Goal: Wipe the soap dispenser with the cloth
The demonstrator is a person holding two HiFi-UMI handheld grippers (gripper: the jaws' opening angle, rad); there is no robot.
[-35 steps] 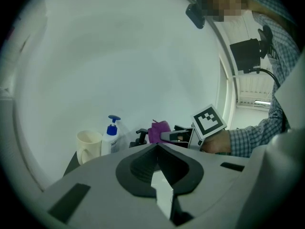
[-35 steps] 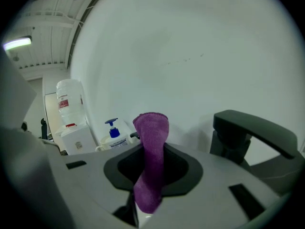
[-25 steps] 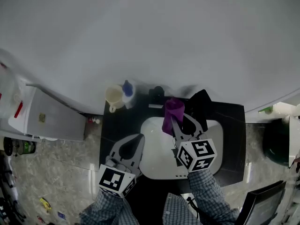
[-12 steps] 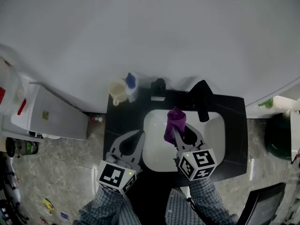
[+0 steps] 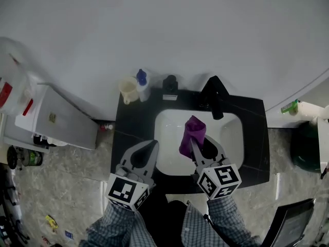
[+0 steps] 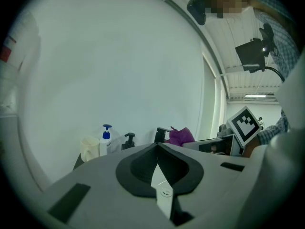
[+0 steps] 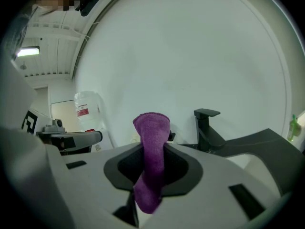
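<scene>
A white soap bottle with a blue pump (image 5: 142,84) stands at the counter's back left beside a cream cup (image 5: 128,89). A small black pump dispenser (image 5: 169,87) sits behind the white sink basin (image 5: 231,138). My right gripper (image 5: 193,141) hangs over the basin, shut on a purple cloth (image 5: 192,134) that sticks up between its jaws (image 7: 151,147). My left gripper (image 5: 152,145) is shut and empty over the basin's left rim. In the left gripper view the blue-pump bottle (image 6: 105,139) and the black dispenser (image 6: 128,140) stand well ahead of the jaws.
A black faucet (image 5: 213,96) rises at the basin's back right. The black counter (image 5: 131,127) frames the sink against a white wall. A white cabinet (image 5: 56,122) stands to the left with a water jug (image 7: 88,117), and a green bin (image 5: 304,151) stands to the right.
Both grippers have drawn back from the wall towards the sink's front. The cloth went from the basin's back edge near the faucet to over its middle. The jaws stayed as they were.
</scene>
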